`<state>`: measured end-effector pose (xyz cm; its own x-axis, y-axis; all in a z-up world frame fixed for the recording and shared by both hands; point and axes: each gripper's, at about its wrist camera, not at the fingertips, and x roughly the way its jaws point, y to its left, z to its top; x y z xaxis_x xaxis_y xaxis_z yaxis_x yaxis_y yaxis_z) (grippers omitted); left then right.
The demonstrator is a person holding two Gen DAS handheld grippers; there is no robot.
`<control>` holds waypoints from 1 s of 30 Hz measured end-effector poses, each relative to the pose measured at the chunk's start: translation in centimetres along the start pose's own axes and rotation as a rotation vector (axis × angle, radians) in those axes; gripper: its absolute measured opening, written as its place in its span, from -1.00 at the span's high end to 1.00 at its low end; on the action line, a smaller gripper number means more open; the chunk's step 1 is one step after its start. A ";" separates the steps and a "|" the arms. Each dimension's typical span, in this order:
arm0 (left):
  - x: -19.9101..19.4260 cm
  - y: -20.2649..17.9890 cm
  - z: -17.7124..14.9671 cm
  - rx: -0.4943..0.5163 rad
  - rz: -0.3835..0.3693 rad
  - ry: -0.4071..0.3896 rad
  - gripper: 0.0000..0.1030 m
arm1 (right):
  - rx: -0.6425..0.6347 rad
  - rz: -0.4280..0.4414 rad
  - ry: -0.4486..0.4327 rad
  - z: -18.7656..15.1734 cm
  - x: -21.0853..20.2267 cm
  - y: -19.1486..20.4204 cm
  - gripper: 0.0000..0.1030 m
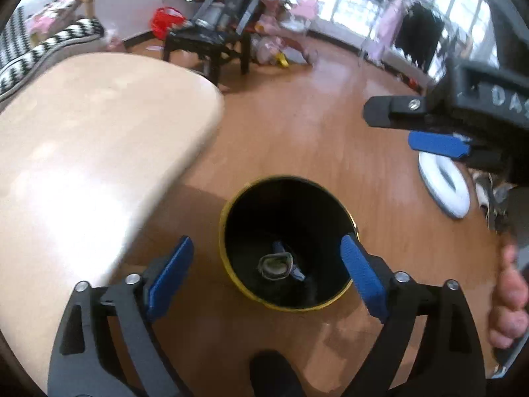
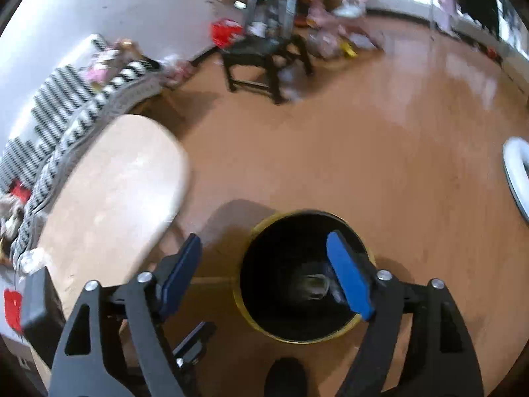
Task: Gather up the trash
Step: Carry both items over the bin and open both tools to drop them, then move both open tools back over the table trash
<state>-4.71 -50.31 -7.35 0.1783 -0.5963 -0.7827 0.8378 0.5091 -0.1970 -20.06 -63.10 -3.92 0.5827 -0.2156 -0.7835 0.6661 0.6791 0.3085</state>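
A black bin with a yellow rim (image 1: pixel 223 231) (image 2: pixel 245 248) stands on the wood floor beside a light wooden table (image 1: pixel 82 149) (image 2: pixel 115 182). At its bottom lies crumpled trash (image 1: pixel 275 265) (image 2: pixel 314 286), greyish with blue bits. My left gripper (image 1: pixel 266 266) hangs over the bin's mouth, open, with nothing between its blue pads (image 1: pixel 172 274). My right gripper (image 2: pixel 266 273) also hovers above the bin, open and empty. In the left wrist view the right gripper (image 1: pixel 413 130) enters from the upper right, jaws apart.
A white ring-shaped object (image 1: pixel 443 185) (image 2: pixel 515 172) and shoes (image 1: pixel 492 201) lie on the floor to the right. A black chair (image 1: pixel 211 43) (image 2: pixel 264 53) and a zigzag-patterned sofa (image 1: pixel 49 43) stand further back. A hand (image 1: pixel 509 297) shows at the right edge.
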 end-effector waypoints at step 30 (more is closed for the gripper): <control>-36.5 36.7 -28.4 -0.660 0.627 -0.105 -0.87 | -0.676 0.427 0.100 -15.4 -2.3 45.2 -0.77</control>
<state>4.86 7.77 -2.79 0.5736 -0.1280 -0.8091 0.1129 0.9906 -0.0767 1.56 -21.09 3.51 0.6574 0.2010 -0.7262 -0.0497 0.9732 0.2244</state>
